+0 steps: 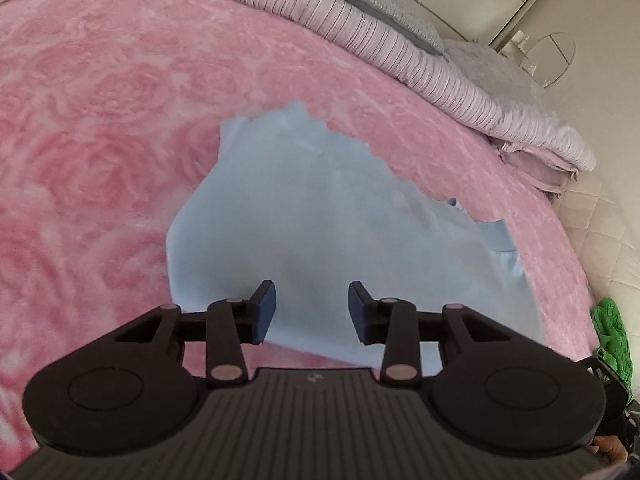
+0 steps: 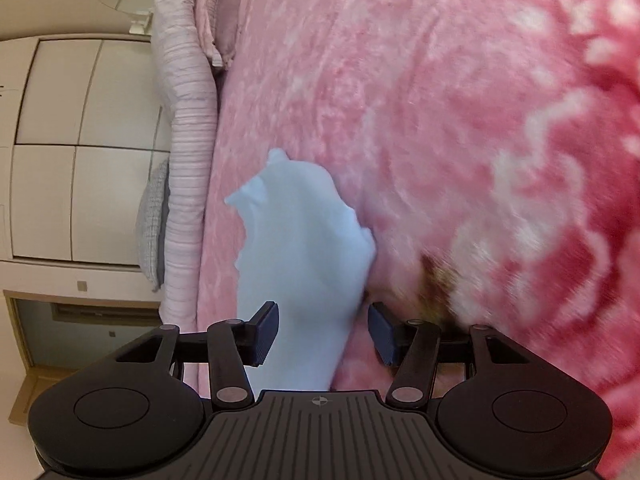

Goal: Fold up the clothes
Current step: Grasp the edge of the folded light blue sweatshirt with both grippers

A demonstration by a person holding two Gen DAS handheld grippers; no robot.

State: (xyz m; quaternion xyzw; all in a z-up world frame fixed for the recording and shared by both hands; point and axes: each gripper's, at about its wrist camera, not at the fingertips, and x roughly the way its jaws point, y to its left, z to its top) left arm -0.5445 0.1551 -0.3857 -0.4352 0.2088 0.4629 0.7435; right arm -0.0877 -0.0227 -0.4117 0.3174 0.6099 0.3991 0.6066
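A light blue garment (image 1: pixel 312 208) lies crumpled on a pink rose-patterned blanket (image 1: pixel 100 120) that covers the bed. My left gripper (image 1: pixel 312 304) hovers over the garment's near edge, open, its dark blue pads (image 1: pixel 264 312) well apart and pinching nothing. In the right wrist view, which is rolled sideways, a narrow part of the same garment (image 2: pixel 304 240) runs up between the fingers of my right gripper (image 2: pixel 324 328). That gripper is open too. The cloth lies against the left pad (image 2: pixel 264 332) and a strip of pink blanket (image 2: pixel 440 120) shows before the right one.
A rolled lilac duvet (image 1: pixel 400 52) and a grey pillow (image 1: pixel 380 0) line the far side of the bed. Cream wardrobe doors (image 2: pixel 80 140) stand behind. Something green (image 1: pixel 612 340) sits past the bed's right edge.
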